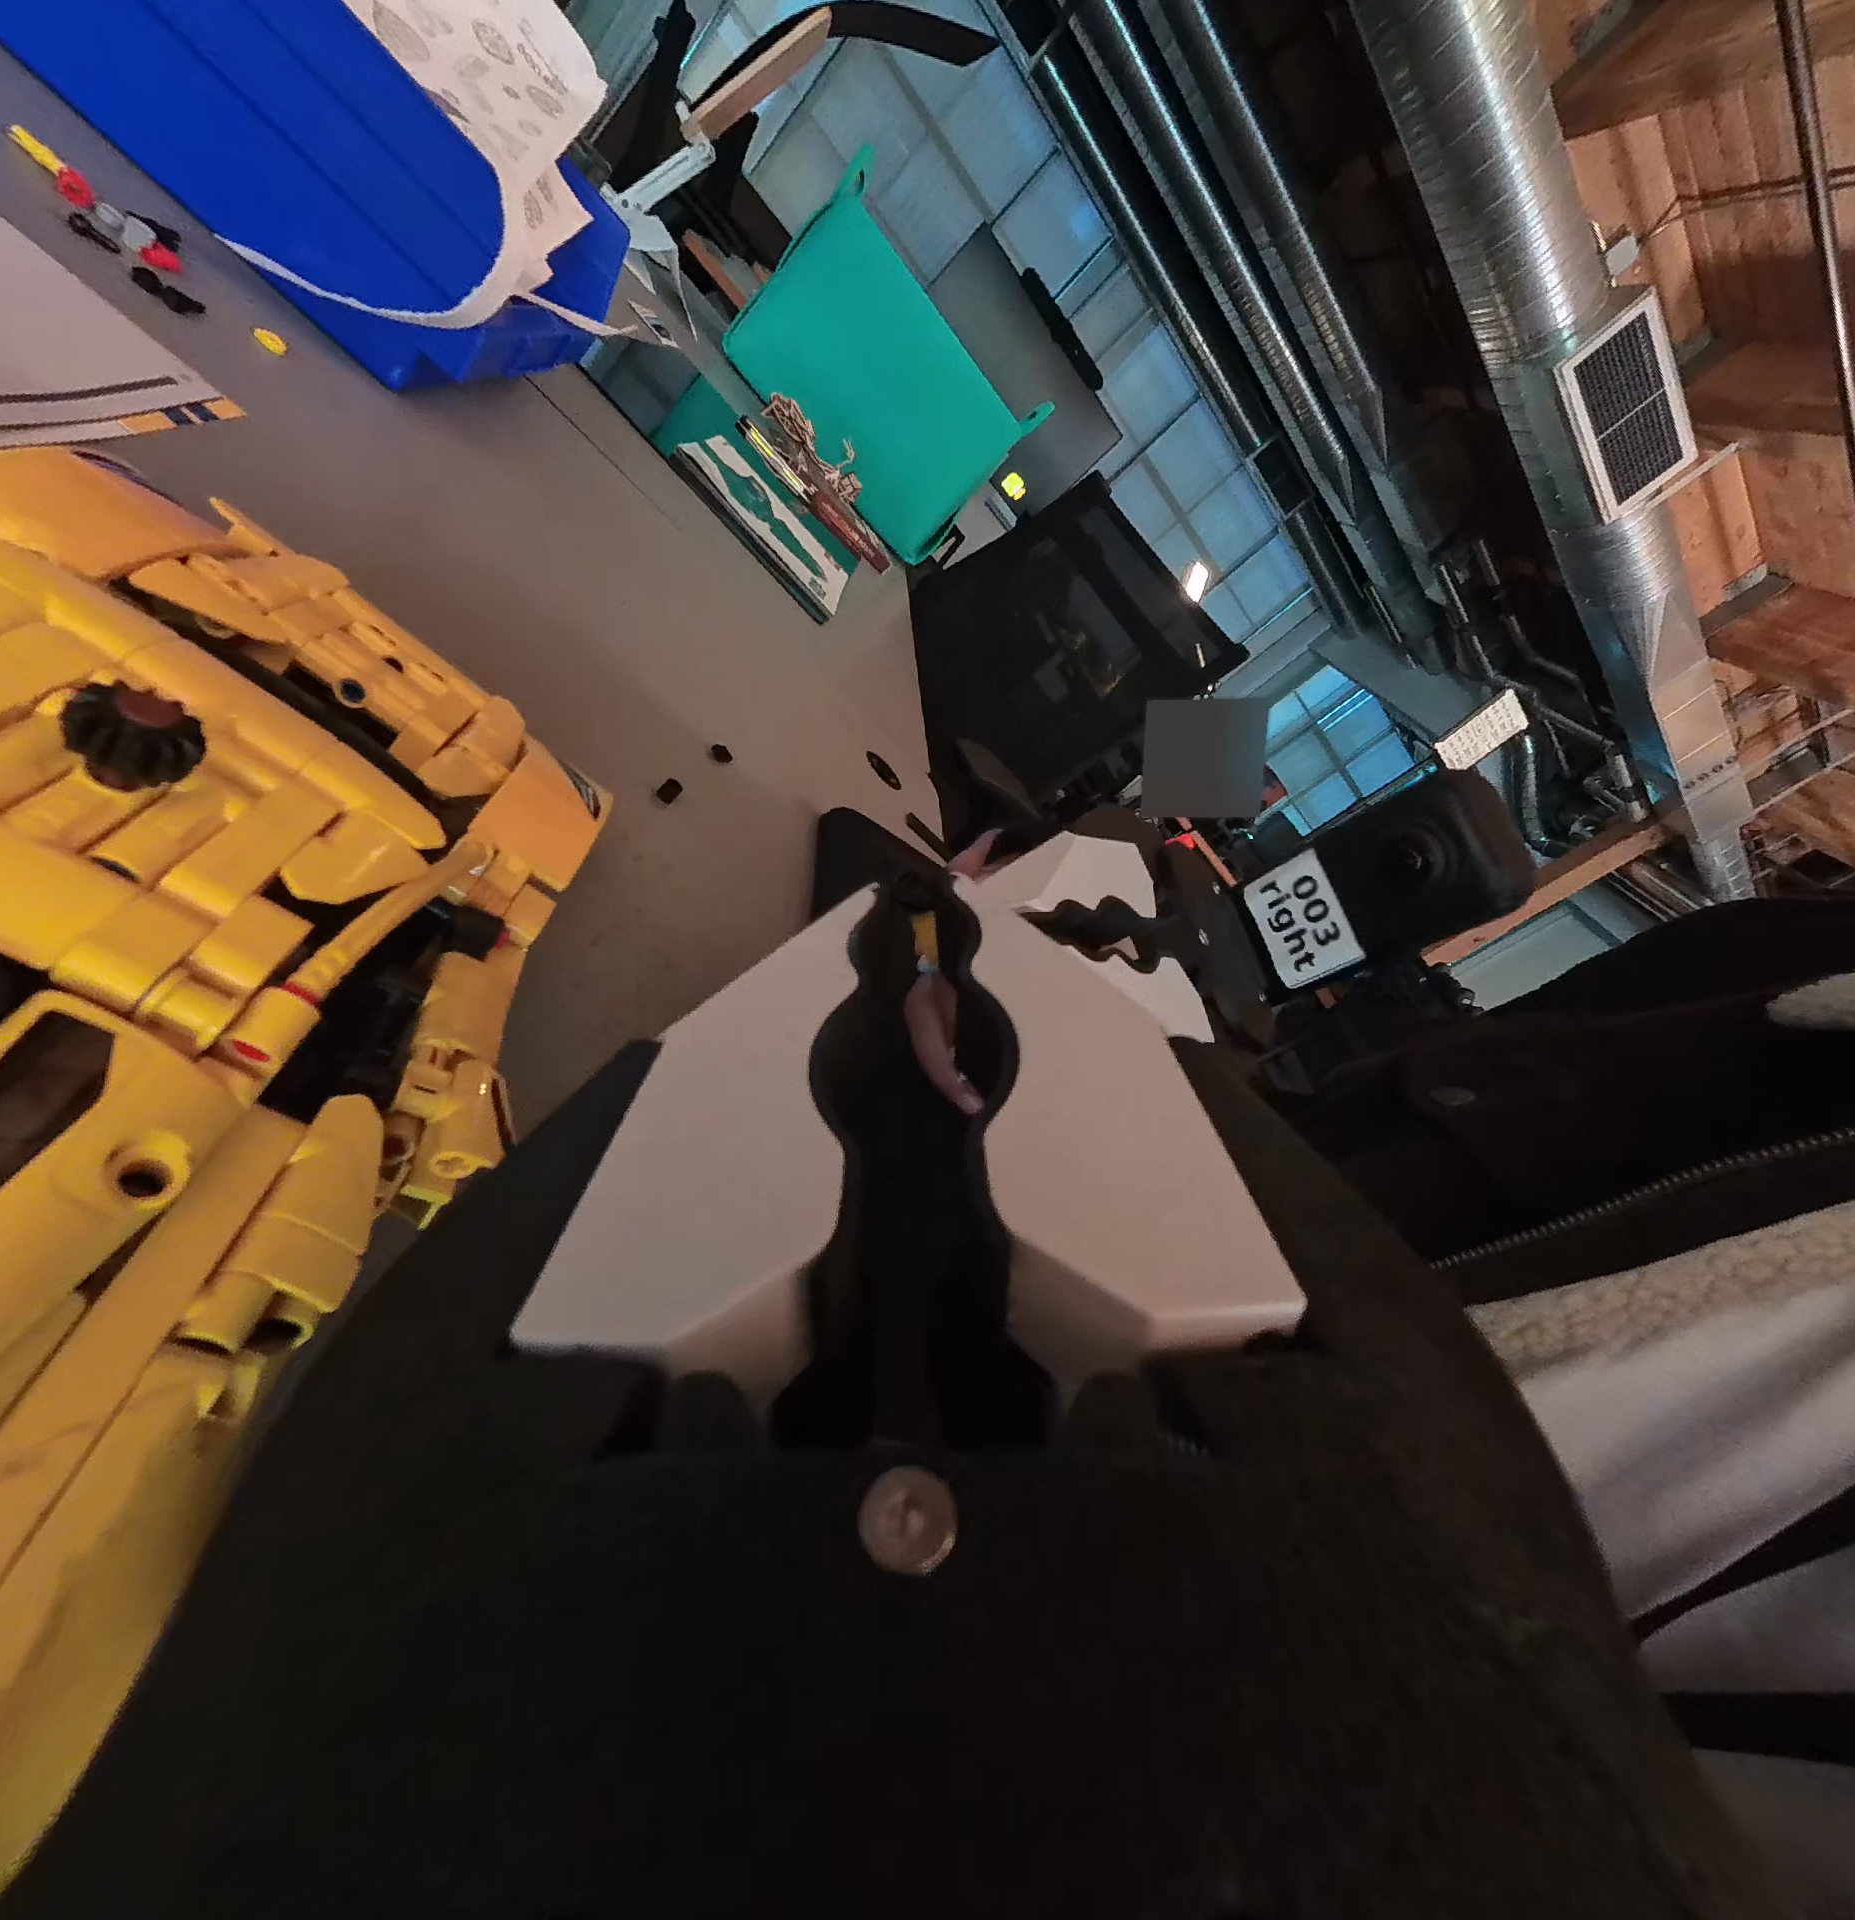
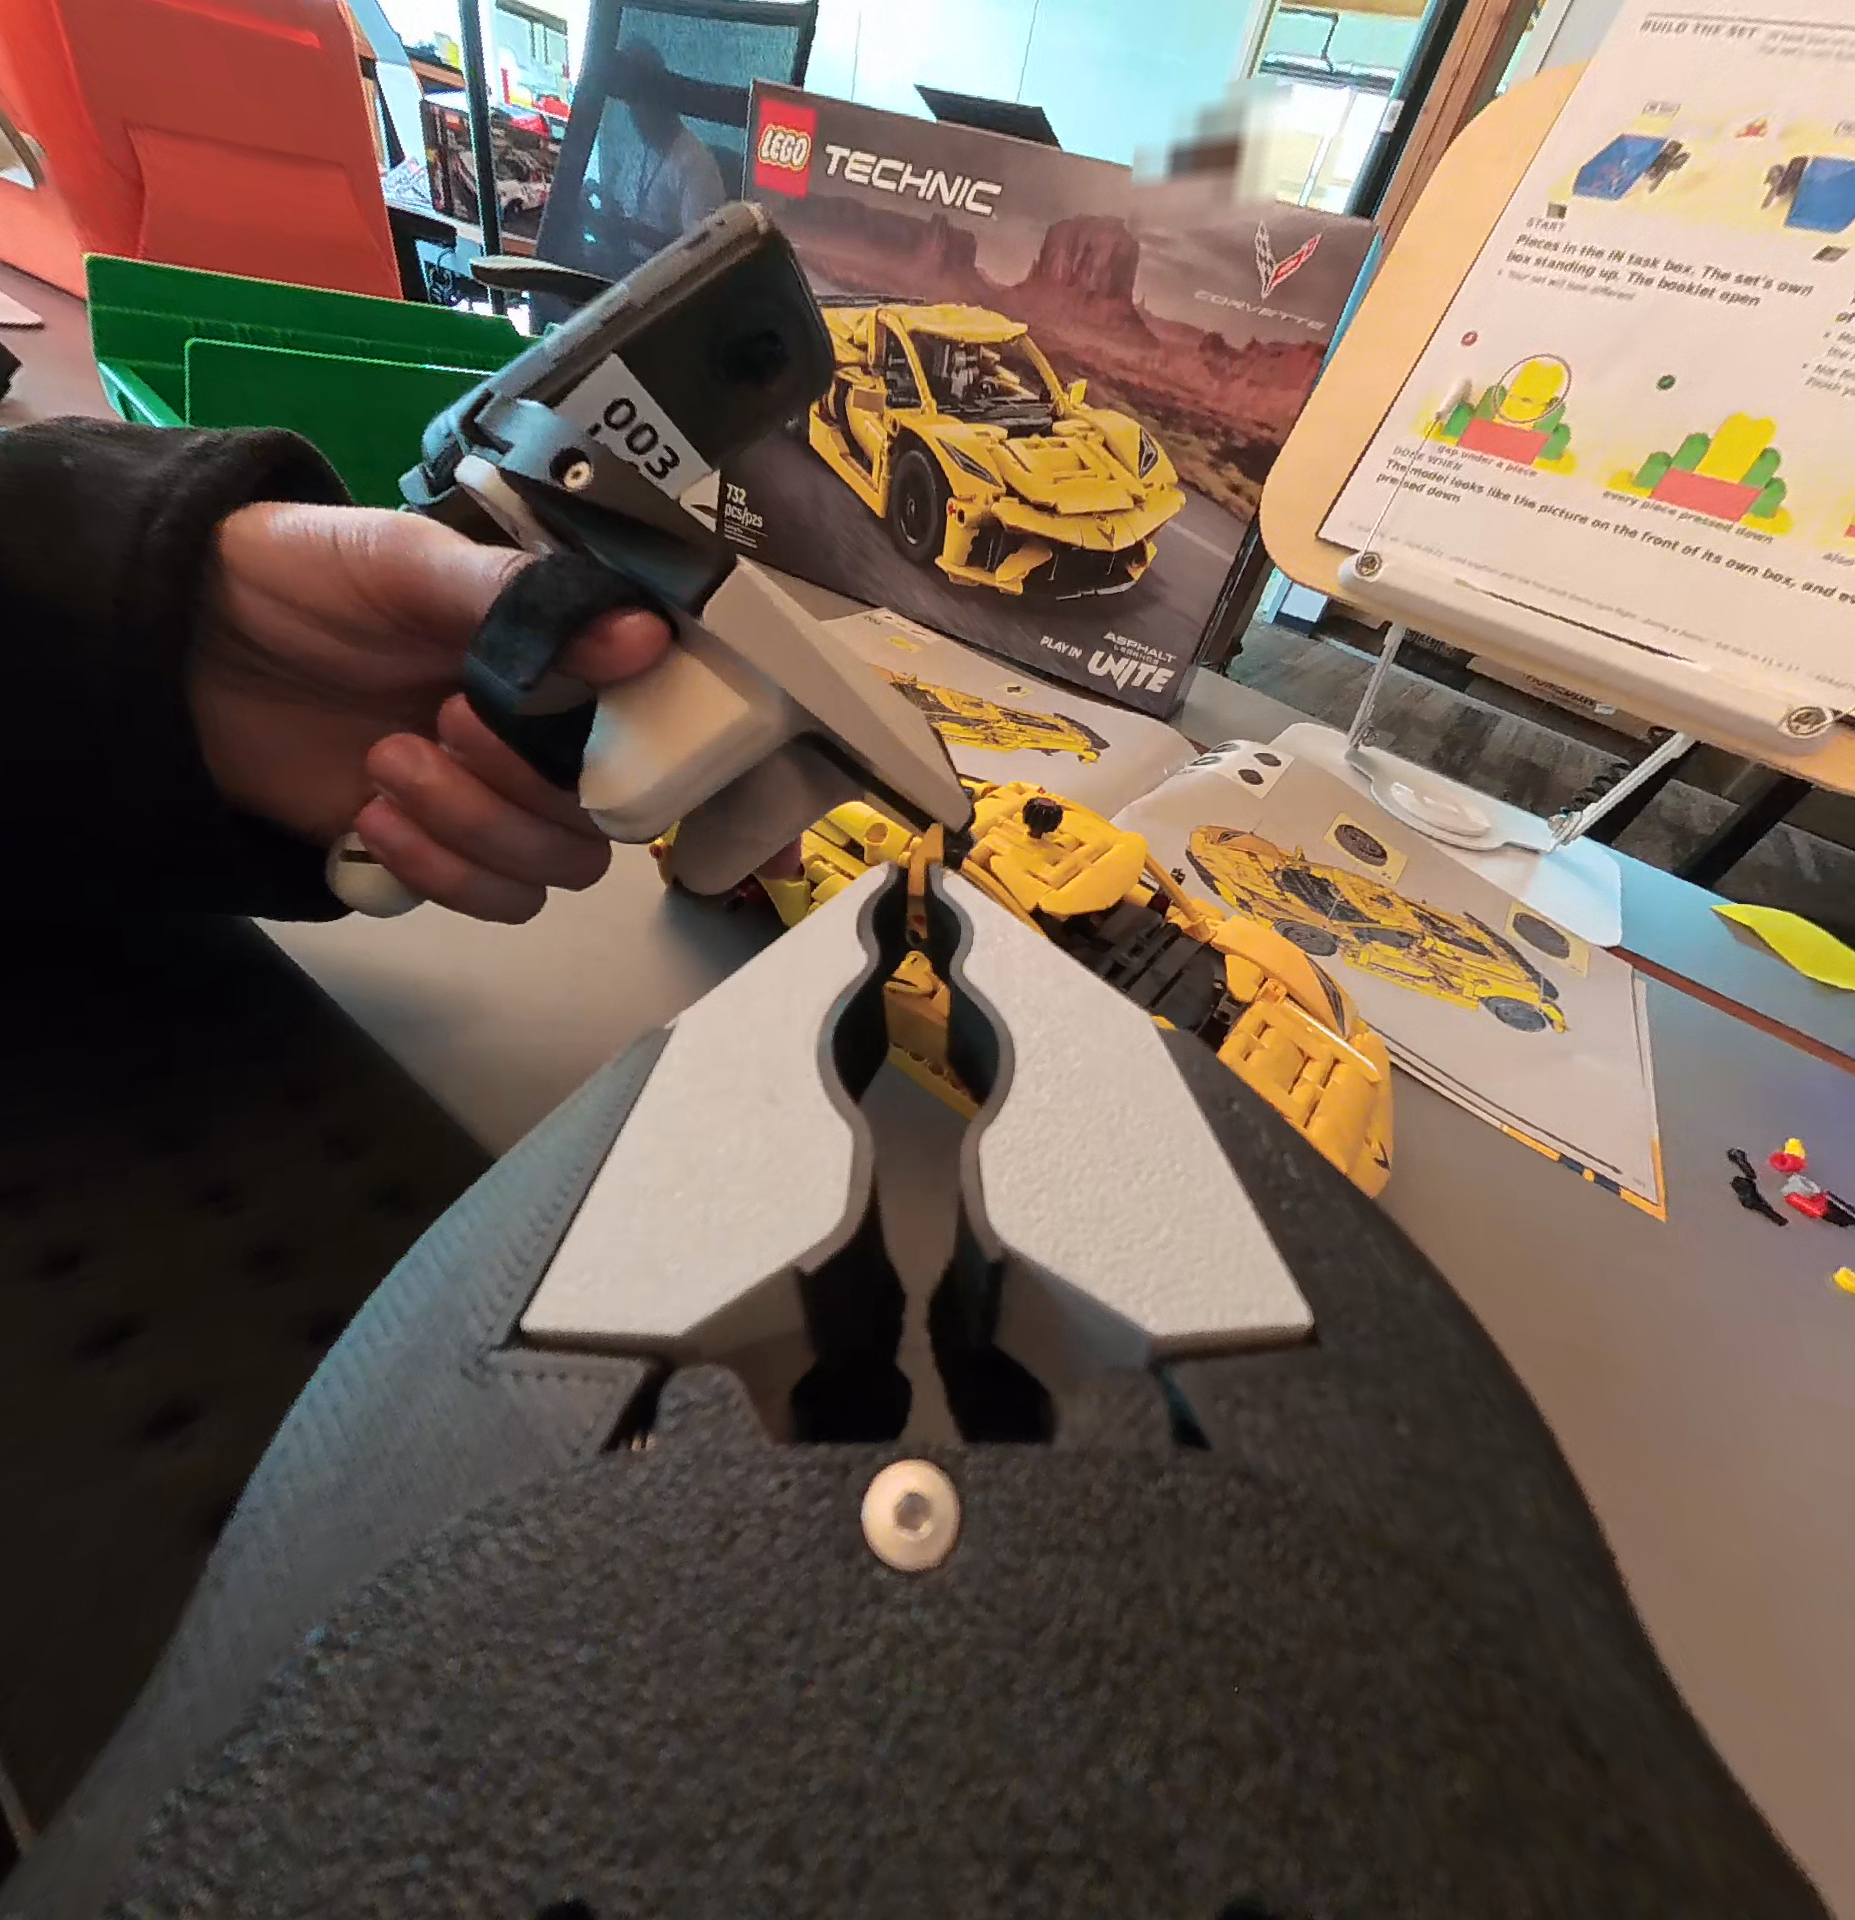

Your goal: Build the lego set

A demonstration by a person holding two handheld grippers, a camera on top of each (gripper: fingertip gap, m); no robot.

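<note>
We've got both grippers, left and right, fingers pinched on one small yellow piece mid-frame, probably handing it over above the car.

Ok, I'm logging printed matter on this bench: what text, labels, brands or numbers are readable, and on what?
Wording left unquoted; these carry it:
Set box: large print, legible.
White sticker on left tongs: legible.
White sticker on right tongs: legible.
Sheet on stand: headings legible, fine print too small.
Open booklet: none readable.
</note>
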